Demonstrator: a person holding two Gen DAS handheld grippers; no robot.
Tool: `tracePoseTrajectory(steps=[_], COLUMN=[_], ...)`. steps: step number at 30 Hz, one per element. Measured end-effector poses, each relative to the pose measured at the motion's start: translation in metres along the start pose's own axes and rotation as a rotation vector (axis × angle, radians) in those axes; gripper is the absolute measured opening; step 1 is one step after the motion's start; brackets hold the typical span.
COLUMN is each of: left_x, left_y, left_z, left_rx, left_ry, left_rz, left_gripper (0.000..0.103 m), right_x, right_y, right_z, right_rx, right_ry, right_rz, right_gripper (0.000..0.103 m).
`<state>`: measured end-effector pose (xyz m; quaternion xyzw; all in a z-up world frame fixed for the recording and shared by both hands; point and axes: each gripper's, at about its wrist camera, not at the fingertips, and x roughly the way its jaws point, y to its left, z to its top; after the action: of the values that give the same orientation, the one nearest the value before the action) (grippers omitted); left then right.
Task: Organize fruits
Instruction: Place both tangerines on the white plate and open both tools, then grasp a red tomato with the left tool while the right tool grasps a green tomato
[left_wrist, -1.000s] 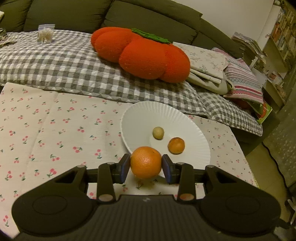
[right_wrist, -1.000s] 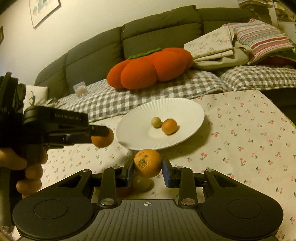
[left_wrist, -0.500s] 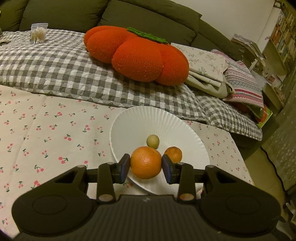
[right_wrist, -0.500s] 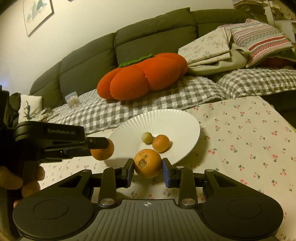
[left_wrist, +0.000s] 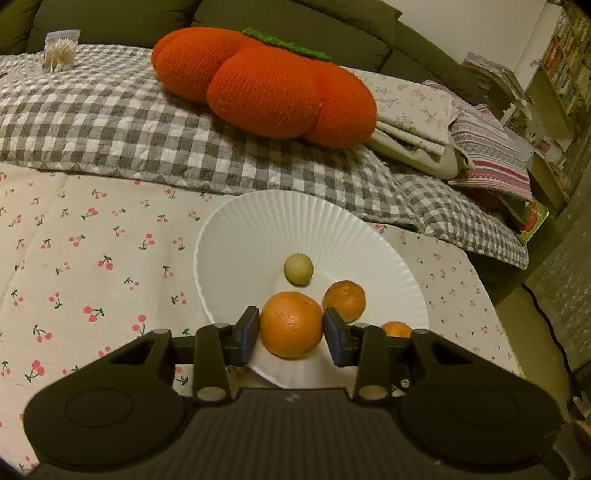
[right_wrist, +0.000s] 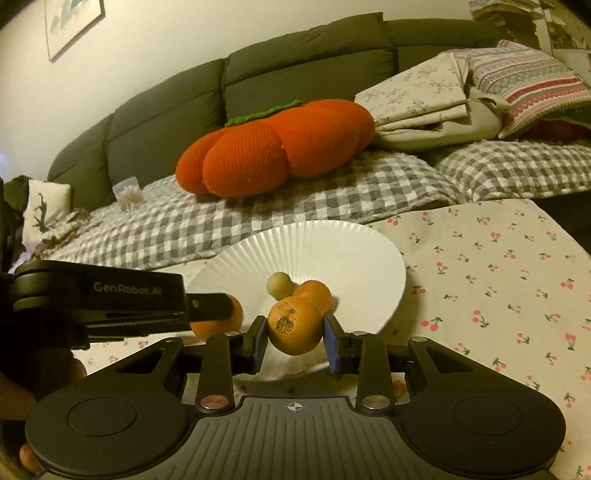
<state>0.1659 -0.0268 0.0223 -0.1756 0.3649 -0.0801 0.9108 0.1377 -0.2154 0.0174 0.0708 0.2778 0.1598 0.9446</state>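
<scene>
Round orange citrus fruits, two in transit: the left gripper (left_wrist: 291, 332) pinches a smooth round orange (left_wrist: 291, 325) between its blue pads, and the right gripper (right_wrist: 294, 338) pinches a second orange with a brown scar patch (right_wrist: 294, 325). Both fruits hang over the near rim of the white fluted paper plate (left_wrist: 243, 236), at about 6 o'clock on it. In the plate, near centre: a small pale yellow-green round fruit (left_wrist: 298, 269) and, just beside it at 4 o'clock, a small tangerine (left_wrist: 344, 301). The plate rests on a cream cloth printed with red cherries (left_wrist: 92, 266). Beyond the plate at 12 o'clock, a grey-and-white checked blanket (left_wrist: 110, 122) bears a large orange-red knitted pumpkin cushion with a green stem (left_wrist: 264, 83). In the right wrist view the left gripper enters from 9 o'clock, a hand (right_wrist: 14, 398) on its handle.
</scene>
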Motion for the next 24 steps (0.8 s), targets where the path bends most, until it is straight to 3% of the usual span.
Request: tracePoseTrajectory(steps=[4, 6, 8, 9, 15, 24], left_x=[0.001, -0.003, -0.007, -0.009, -0.017, -0.037], left_y=[0.005, 0.007, 0.008, 0.009, 0.015, 0.013], left_z=[0.001, 0.001, 0.004, 0.006, 0.008, -0.001], left_rx=[-0.016, -0.015, -0.022, -0.027, -0.049, 0.029], left_ry=[0.008, -0.01, -0.025, -0.03, -0.035, -0.035], left_rz=[-0.017, -0.015, -0.013, -0.012, -0.006, 0.056], left_gripper=[0.041, 0.052, 0.062, 0.063, 0.063, 0.063], right_x=[0.007, 0.007, 0.002, -0.001, -0.017, -0.035], right_y=[0.005, 0.004, 0.001, -0.001, -0.013, -0.029], right_z=[-0.001, -0.001, -0.002, -0.002, 0.0, -0.014], right_rx=[-0.028, -0.024, -0.003, 0.005, 0.066, 0.101], right_ry=[-0.001, -0.004, -0.021, -0.033, -0.063, -0.028], right_rz=[-0.022, -0.031, -0.025, -0.022, -0.024, -0.04], right_gripper=[0.033, 0.034, 0.054, 0.065, 0.065, 0.068])
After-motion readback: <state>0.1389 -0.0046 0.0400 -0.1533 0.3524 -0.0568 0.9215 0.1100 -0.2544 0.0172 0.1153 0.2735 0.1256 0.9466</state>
